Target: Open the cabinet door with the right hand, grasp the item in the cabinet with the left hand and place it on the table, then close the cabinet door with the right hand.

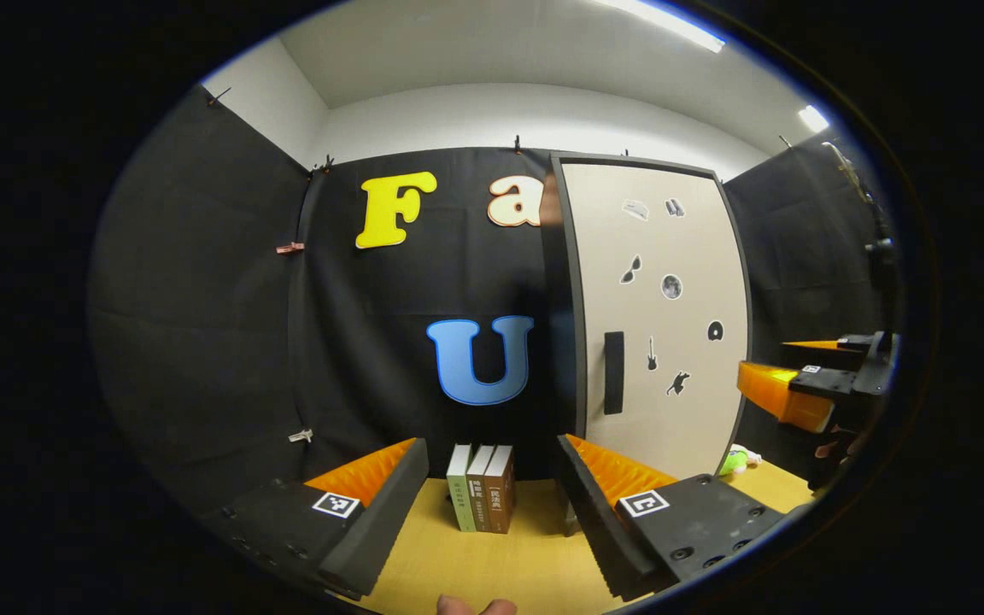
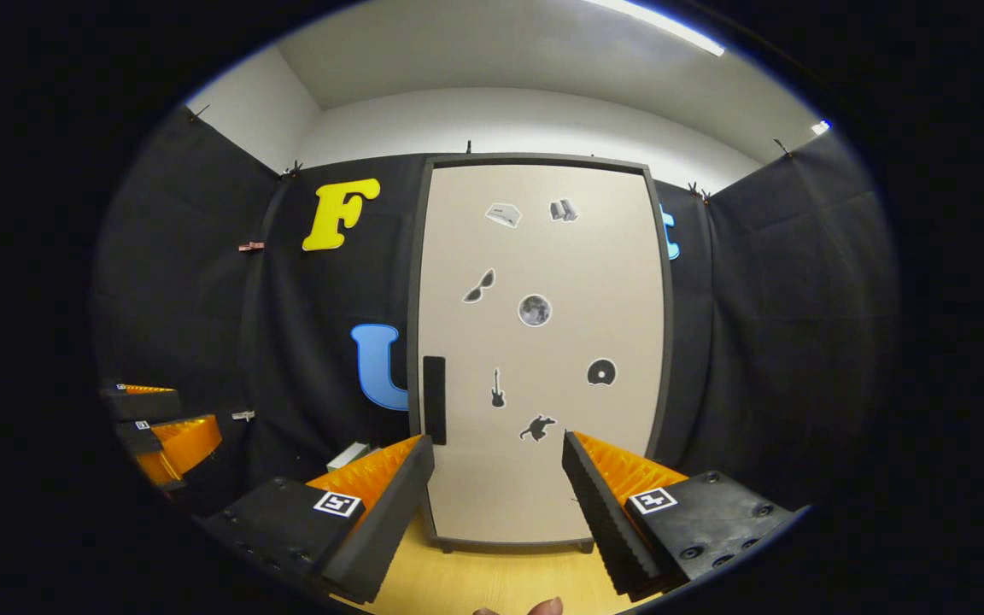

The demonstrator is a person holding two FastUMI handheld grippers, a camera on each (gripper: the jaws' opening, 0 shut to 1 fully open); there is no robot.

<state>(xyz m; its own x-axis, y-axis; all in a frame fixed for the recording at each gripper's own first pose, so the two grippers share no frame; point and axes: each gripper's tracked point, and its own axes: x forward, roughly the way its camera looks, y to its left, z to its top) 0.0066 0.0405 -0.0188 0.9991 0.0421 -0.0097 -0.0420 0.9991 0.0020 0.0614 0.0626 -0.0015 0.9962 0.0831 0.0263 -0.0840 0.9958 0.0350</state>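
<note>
We take the tall beige cabinet with its dark frame and small sticker decorations as our landmark; its door is shut flat, so the item we are meant to fetch is hidden inside it and we cannot tell what it is. The slim black vertical handle sits low on the door's left edge, and our right gripper is squared up in front of the door, fingers spread wide and holding nothing, which we judge is a stance for reaching that handle. Our left gripper waits off to the cabinet's left, its fingers equally wide apart and empty, presumably kept clear so the door can swing. Three upright books stand on the yellow wooden table just left of the cabinet, and a small green soft toy lies by its right foot.
</note>
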